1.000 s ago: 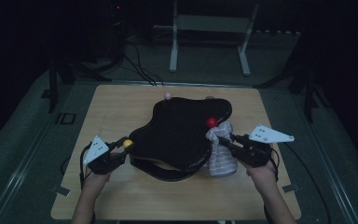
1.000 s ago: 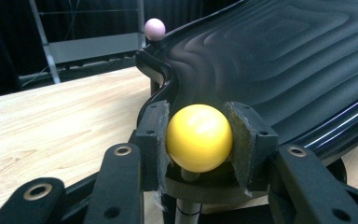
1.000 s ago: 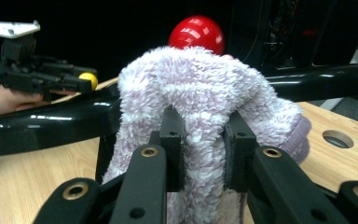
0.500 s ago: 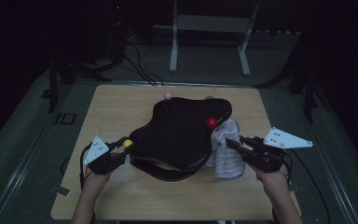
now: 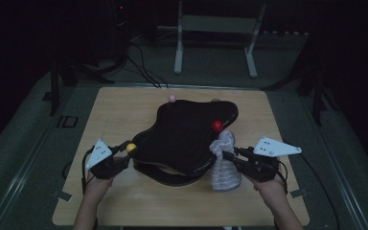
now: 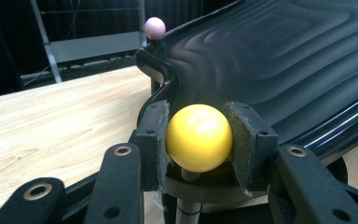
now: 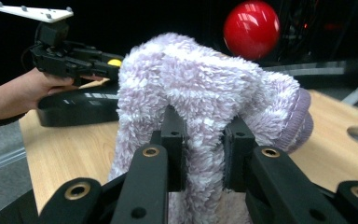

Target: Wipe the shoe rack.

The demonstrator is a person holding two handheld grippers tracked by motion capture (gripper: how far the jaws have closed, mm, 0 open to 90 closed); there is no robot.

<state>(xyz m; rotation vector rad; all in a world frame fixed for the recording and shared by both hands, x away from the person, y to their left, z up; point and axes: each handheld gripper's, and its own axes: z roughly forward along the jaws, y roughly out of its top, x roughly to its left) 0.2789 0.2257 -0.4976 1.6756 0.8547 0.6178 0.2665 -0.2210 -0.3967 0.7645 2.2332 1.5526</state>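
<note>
On the wooden table (image 5: 124, 201) stands a black ridged rack (image 5: 182, 136) with ball-tipped corners. Your right gripper (image 7: 204, 140) is clamped on a fold of the fluffy lilac sock (image 7: 200, 93), which drapes over both jaws just below the red ball (image 7: 251, 29). Your left gripper (image 6: 199, 140) pinches the yellow ball (image 6: 199, 137) squarely between its pads.

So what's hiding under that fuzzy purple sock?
The fuzzy sock hangs down onto the table, pinched by the right gripper. Beside it stands a red ball on the black rack. Whatever lies beneath is covered.
</note>
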